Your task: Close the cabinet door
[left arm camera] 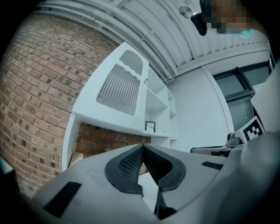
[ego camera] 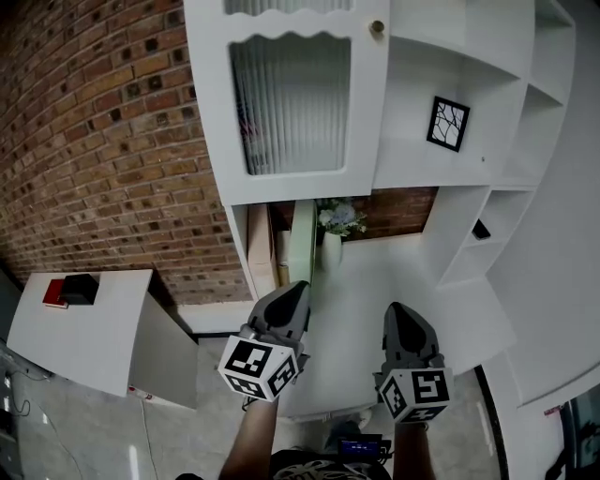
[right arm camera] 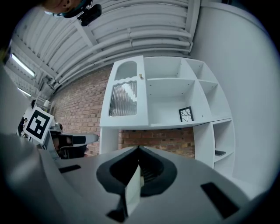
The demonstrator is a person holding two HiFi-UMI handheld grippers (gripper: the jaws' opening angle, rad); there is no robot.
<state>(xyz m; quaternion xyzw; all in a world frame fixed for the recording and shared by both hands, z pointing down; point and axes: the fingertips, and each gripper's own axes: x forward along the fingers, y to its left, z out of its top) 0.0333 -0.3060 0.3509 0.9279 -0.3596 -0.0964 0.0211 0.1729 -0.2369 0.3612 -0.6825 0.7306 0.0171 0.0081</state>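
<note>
The white cabinet door (ego camera: 291,103) has a ribbed glass pane and a small gold knob (ego camera: 377,27) at its upper right. It looks flush with the cabinet front in the head view and in the right gripper view, where the door (right arm camera: 123,98) sits left of the open shelves. The left gripper view shows the door (left arm camera: 120,89) from below. My left gripper (ego camera: 295,287) and right gripper (ego camera: 397,309) hang low over the white counter (ego camera: 422,281), well below the door. Both are shut, jaws meeting at their tips, nothing held.
A framed black-and-white picture (ego camera: 448,123) stands on the open shelf right of the door. A white vase with flowers (ego camera: 334,234) stands at the back of the counter. A low white table (ego camera: 84,337) with a red and a black item sits left, by the brick wall (ego camera: 103,141).
</note>
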